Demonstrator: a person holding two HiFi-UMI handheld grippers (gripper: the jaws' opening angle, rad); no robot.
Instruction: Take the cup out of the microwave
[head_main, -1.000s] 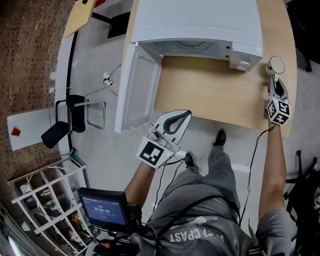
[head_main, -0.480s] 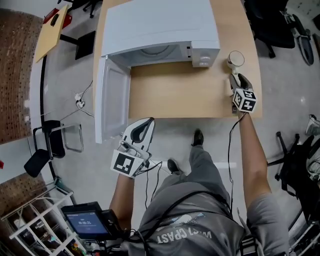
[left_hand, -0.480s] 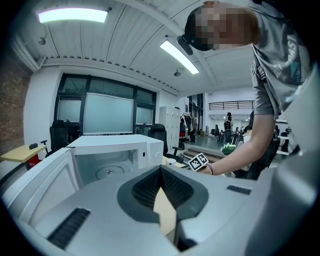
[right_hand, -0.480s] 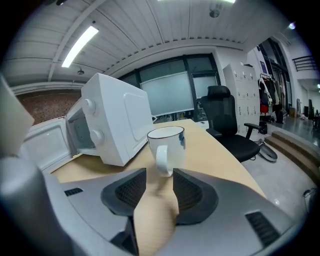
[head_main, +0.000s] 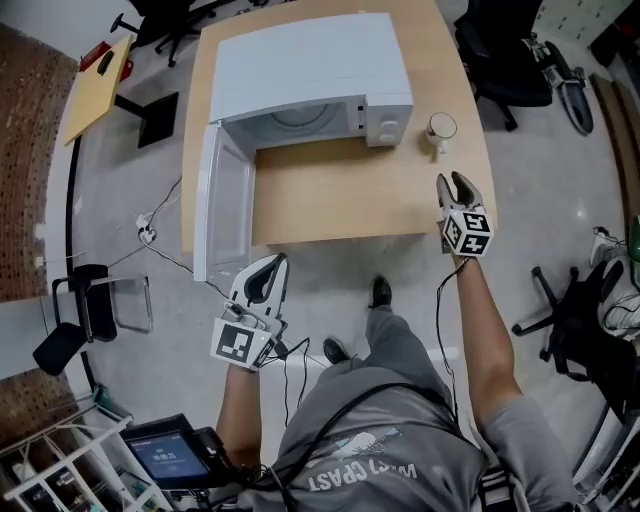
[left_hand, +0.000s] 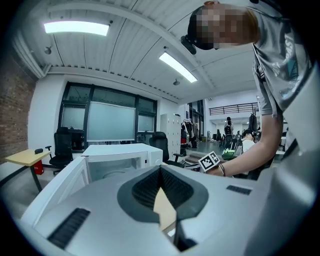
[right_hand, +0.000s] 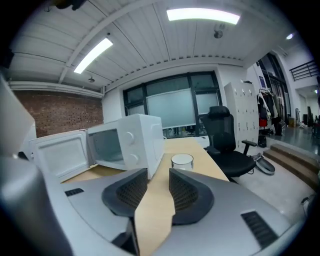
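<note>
1. Since a second ago, my right gripper (head_main: 451, 180) has come off the cup (head_main: 440, 127) and drawn back. Its jaws have just been opening and now stand wide, with only the desk top showing between them.
2. My left gripper (head_main: 273, 263) has drawn back too. It hangs over the floor (head_main: 330, 290) off the desk's front edge, near the tip of the open door, with its jaws closed tip to tip on nothing.
3. Out of the microwave (head_main: 310, 65), the cup stands upright on the desk (head_main: 340, 195). It is just beside the microwave's control-knob end, ahead of my right jaws and apart from them.
4. The microwave door (head_main: 222, 205) is swung wide open and reaches out past the desk's left edge. The round turntable (head_main: 297, 117) shows inside the chamber.
5. The desk top is pale wood, and the microwave sits at its far end.
6. Around it is grey floor with loose cables (head_main: 150, 225) at the left. A black office chair (head_main: 500, 55) stands off the desk's right side, and a small yellow table (head_main: 95, 75) stands far left.
7. A brick wall (right_hand: 55, 117), large windows (right_hand: 170, 107) and ceiling strip lights (right_hand: 202, 16) close the room.
</note>
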